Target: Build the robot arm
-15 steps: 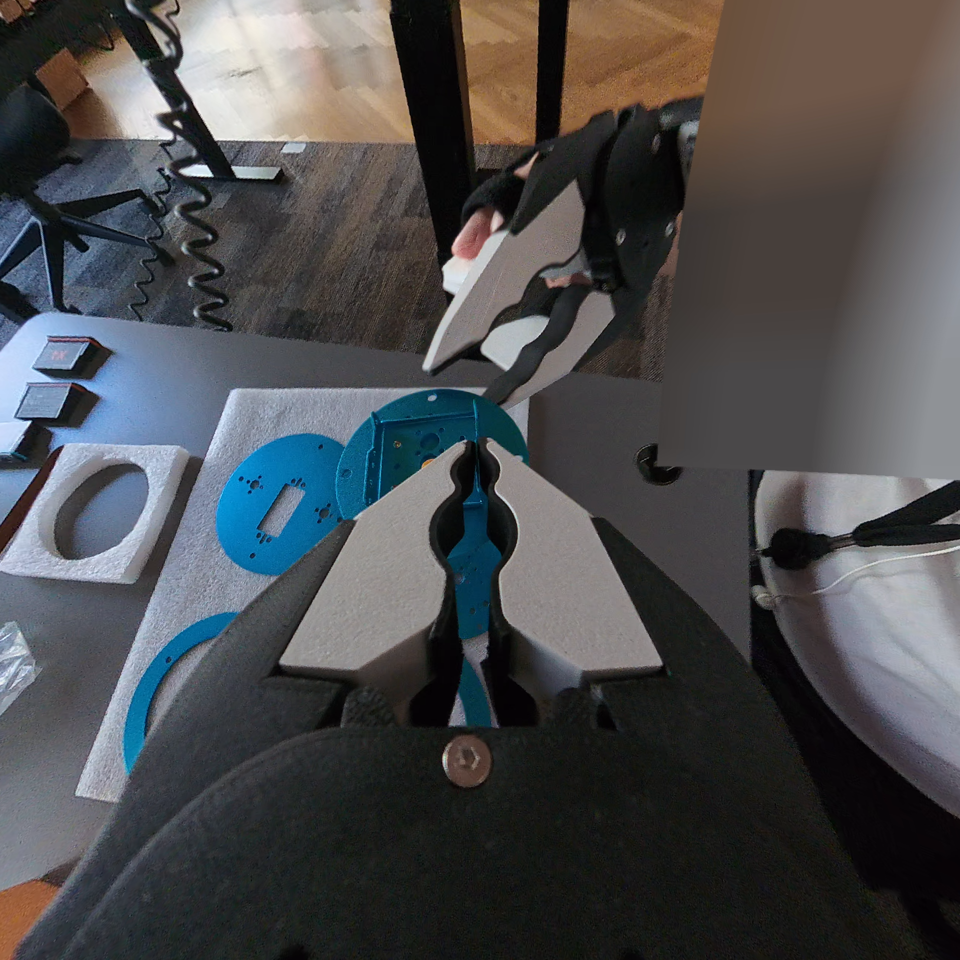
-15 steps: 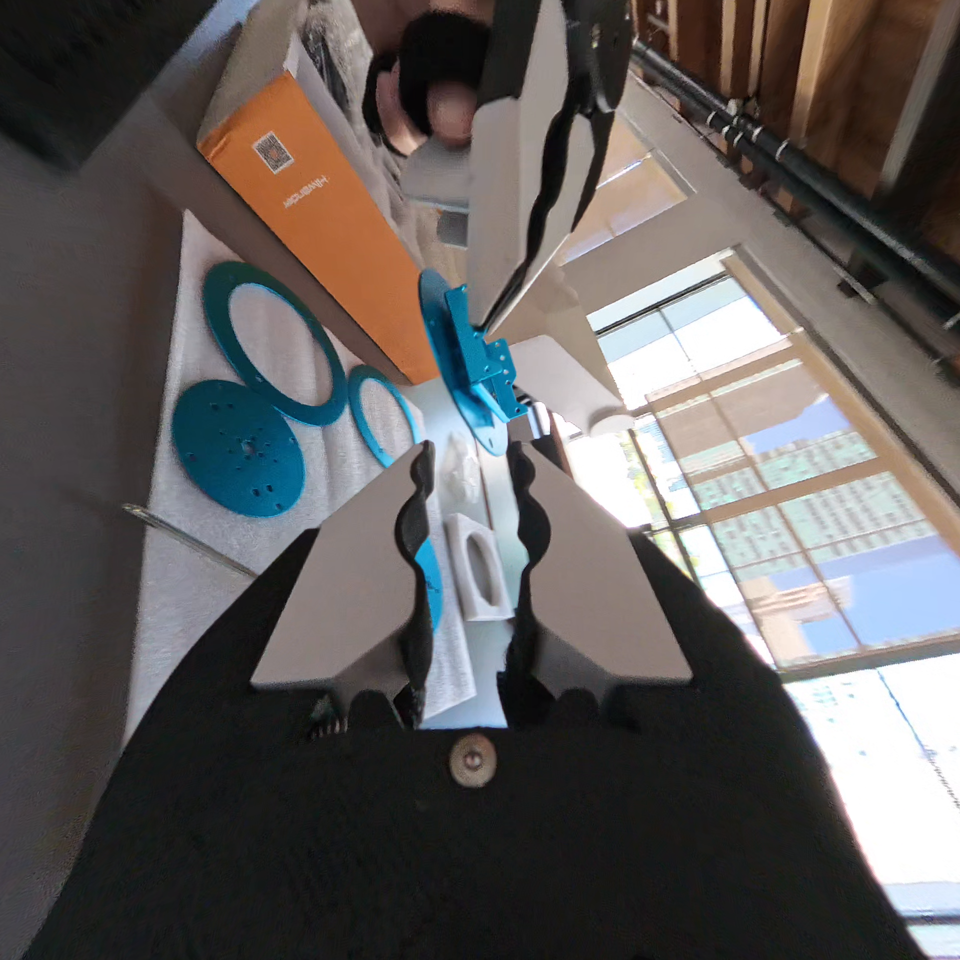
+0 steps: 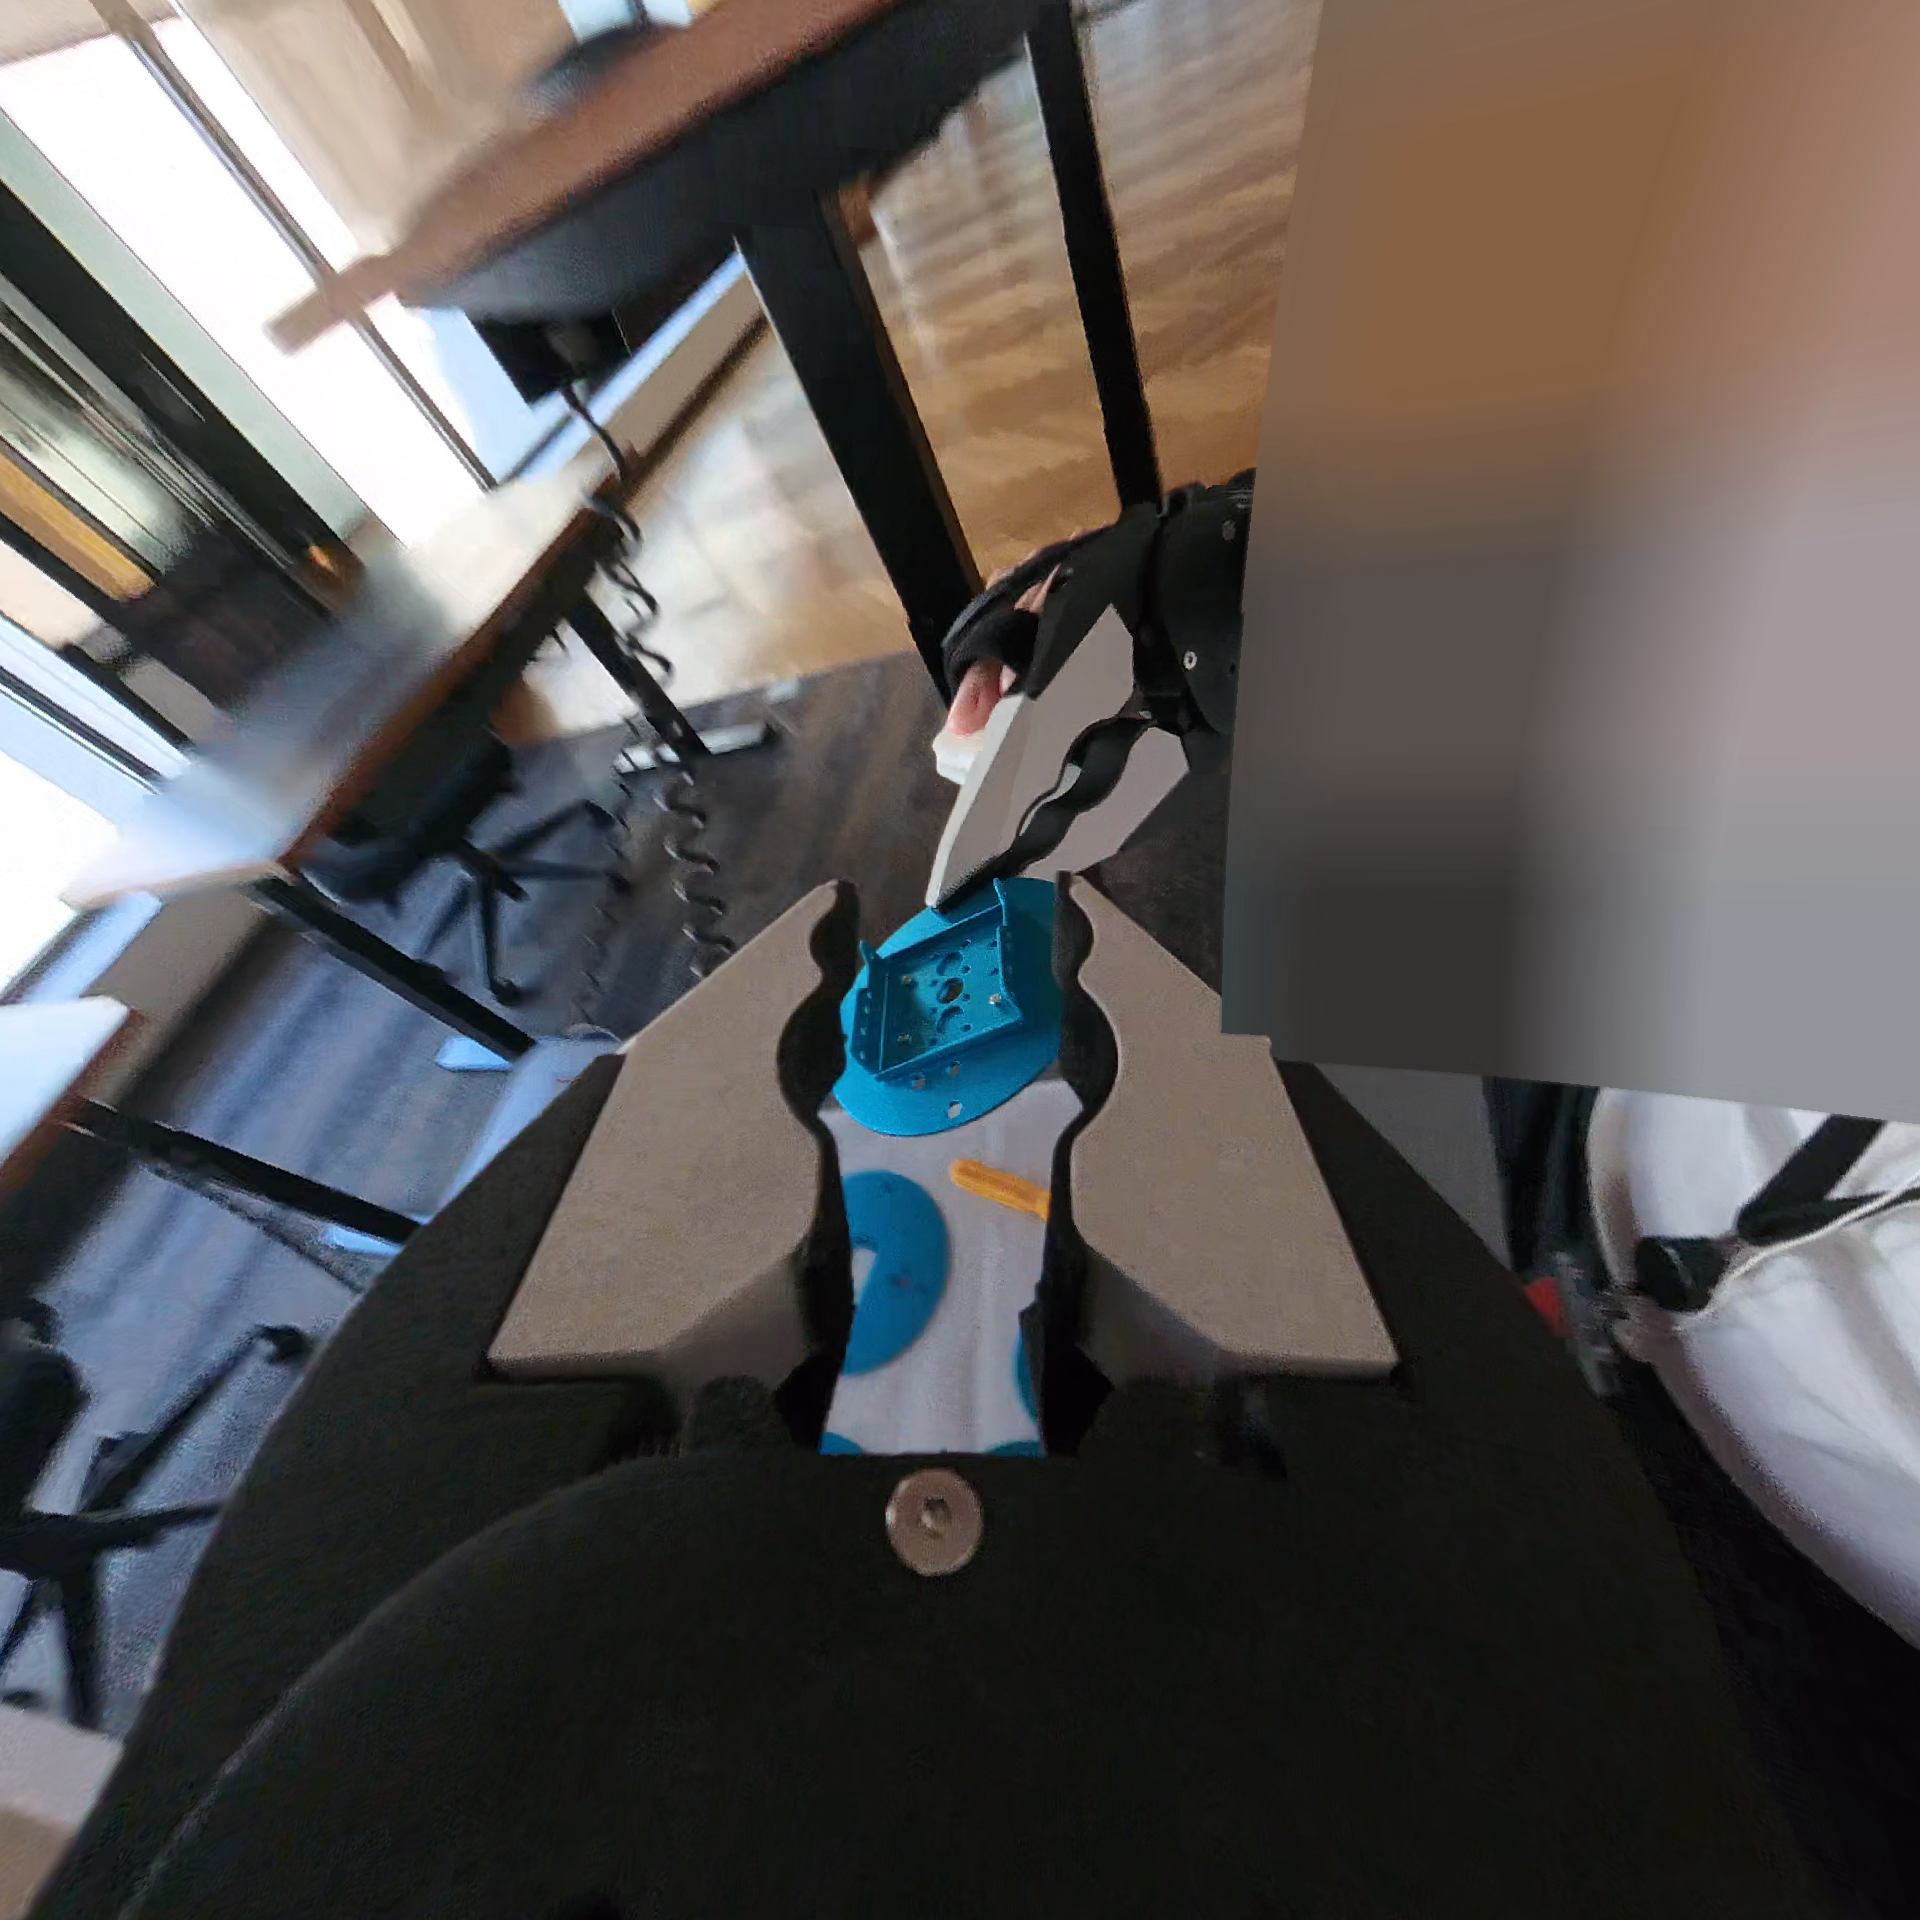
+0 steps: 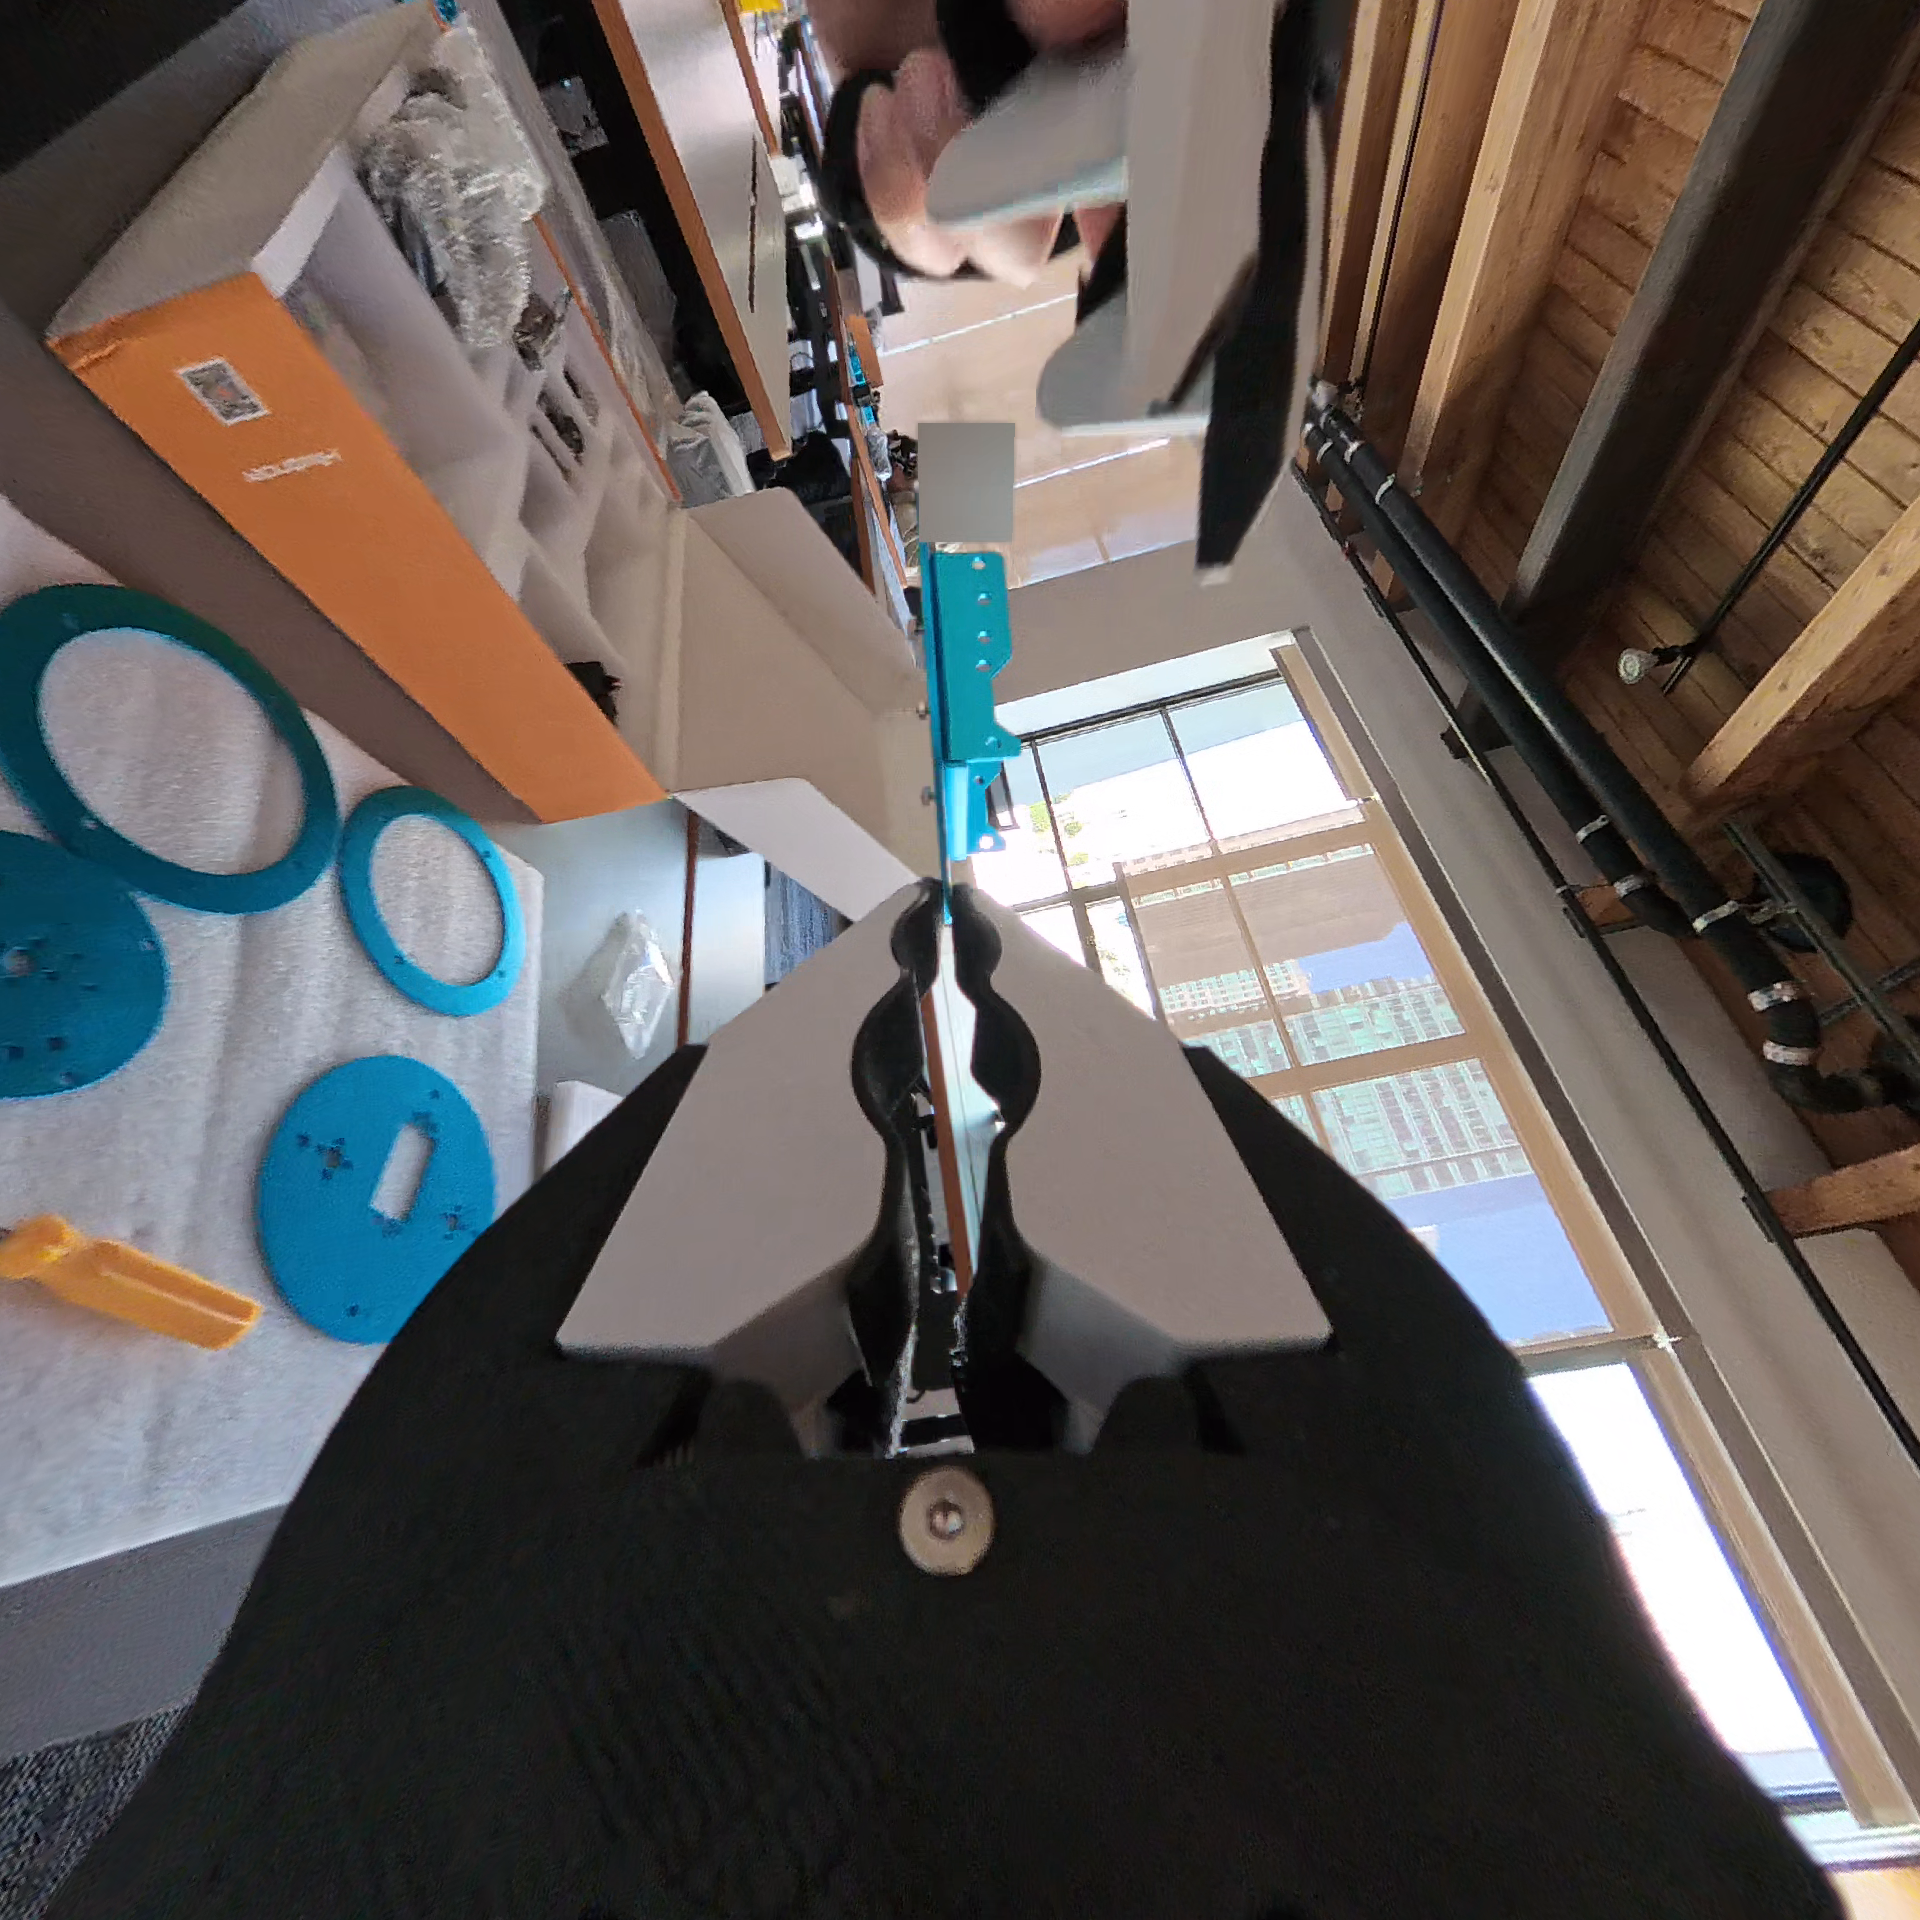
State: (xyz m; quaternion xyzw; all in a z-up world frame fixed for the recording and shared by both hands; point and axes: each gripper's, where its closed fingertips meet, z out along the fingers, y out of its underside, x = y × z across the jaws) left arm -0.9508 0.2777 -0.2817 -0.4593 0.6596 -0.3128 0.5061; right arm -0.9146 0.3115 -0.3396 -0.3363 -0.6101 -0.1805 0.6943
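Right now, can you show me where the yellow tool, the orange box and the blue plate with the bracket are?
yellow tool [image 4: 125, 1288]: right wrist view, on its handle.
orange box [image 4: 416, 582]: right wrist view, on its orange side.
blue plate with the bracket [image 3: 940, 1013]: left wrist view, on the bracket's floor.

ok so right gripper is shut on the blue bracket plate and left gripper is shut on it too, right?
No. The left gripper is open, jaws apart and holding nothing, as the left wrist view shows. The right gripper is shut on the blue bracket plate.

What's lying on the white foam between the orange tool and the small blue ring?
The right wrist view shows a blue slotted disc lying flat between the orange tool and small ring.
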